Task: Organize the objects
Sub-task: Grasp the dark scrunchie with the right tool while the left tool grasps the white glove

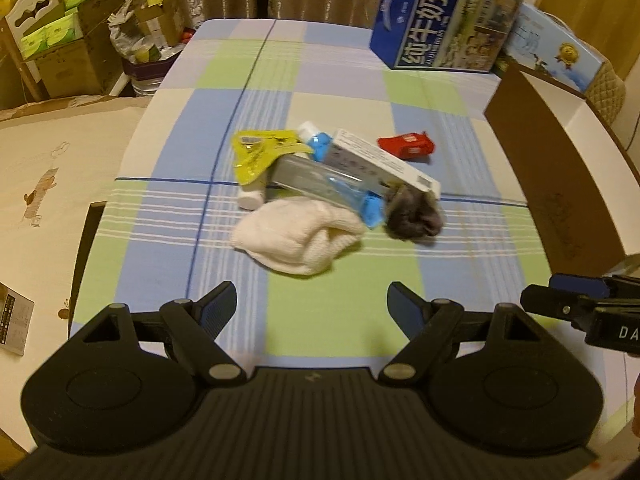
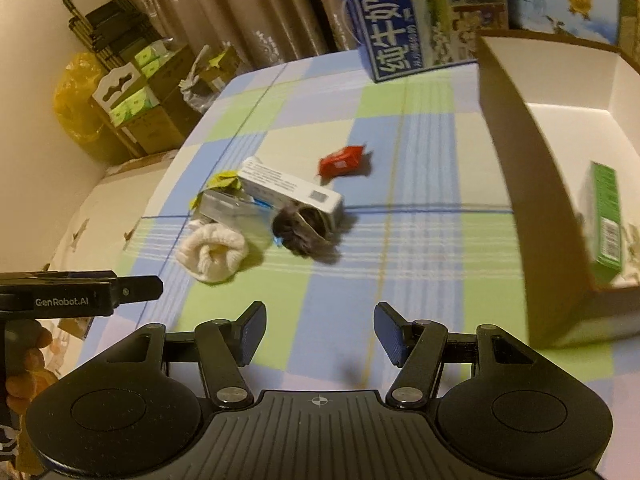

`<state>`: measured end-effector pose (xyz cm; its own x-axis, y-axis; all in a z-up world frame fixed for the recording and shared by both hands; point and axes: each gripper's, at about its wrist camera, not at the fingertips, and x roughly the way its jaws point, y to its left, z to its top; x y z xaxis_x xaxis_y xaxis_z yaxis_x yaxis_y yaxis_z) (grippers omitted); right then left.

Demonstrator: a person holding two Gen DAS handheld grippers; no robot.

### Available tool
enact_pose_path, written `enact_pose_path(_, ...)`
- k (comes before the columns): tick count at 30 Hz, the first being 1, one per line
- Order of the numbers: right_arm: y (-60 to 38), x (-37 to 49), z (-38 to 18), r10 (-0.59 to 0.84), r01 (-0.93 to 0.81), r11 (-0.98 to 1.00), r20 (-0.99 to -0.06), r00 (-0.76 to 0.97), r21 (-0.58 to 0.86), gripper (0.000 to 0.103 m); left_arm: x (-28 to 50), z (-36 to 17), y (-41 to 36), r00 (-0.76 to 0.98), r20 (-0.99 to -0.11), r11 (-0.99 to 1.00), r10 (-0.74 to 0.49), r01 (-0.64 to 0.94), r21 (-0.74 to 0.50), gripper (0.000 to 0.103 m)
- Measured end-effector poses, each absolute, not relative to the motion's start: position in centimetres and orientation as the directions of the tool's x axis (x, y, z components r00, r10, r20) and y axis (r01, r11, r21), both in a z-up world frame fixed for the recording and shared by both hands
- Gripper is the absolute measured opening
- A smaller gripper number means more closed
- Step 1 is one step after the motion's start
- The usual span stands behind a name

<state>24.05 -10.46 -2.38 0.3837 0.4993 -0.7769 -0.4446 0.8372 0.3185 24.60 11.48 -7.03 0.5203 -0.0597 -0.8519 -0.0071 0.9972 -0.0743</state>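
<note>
Right in the middle of the checked tablecloth (image 1: pixel 320 80) sits a heap: a white sock (image 1: pixel 298 236), a grey sock (image 1: pixel 416 212), a long white box (image 1: pixel 384 160) and a yellow packet (image 1: pixel 256 152), with a red packet (image 1: pixel 406 146) just beside. Both the left gripper (image 1: pixel 310 304) and the right gripper (image 2: pixel 320 330) hang above the cloth, wide apart and holding nothing. Off to the right stands a cardboard box (image 2: pixel 520 184) with a green carton (image 2: pixel 606 220) inside.

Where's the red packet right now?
The red packet lies alone on the checked tablecloth, beyond and right of the cluttered pile, nearest the long white box. In the right wrist view it sits mid-table, left of the open cardboard box.
</note>
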Motion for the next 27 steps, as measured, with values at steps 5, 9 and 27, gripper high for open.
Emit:
enact_pose_path(5,-8.3,25.3,-3.3,0.489,-0.450,0.842,-0.771,0.408,0.297,0.058,25.9,-7.9,13.0,0.529,-0.847,0.998,-0.051,-0.005,-0.063,0.079)
enact_pose_path(9,-6.7,26.4,-4.1,0.484,-0.443,0.849,-0.759,0.436,0.288,0.056,27.1,-8.7,13.8,0.525,-0.850,0.998,-0.053,0.003,-0.060,0.079)
enact_pose_path(27,-2.4,30.3,-8.2,0.419,-0.415,0.882,-0.776,0.471,0.224,0.027,31.0,-11.6,15.1,0.497,-0.864,0.995,-0.085,0.085,-0.050,0.079)
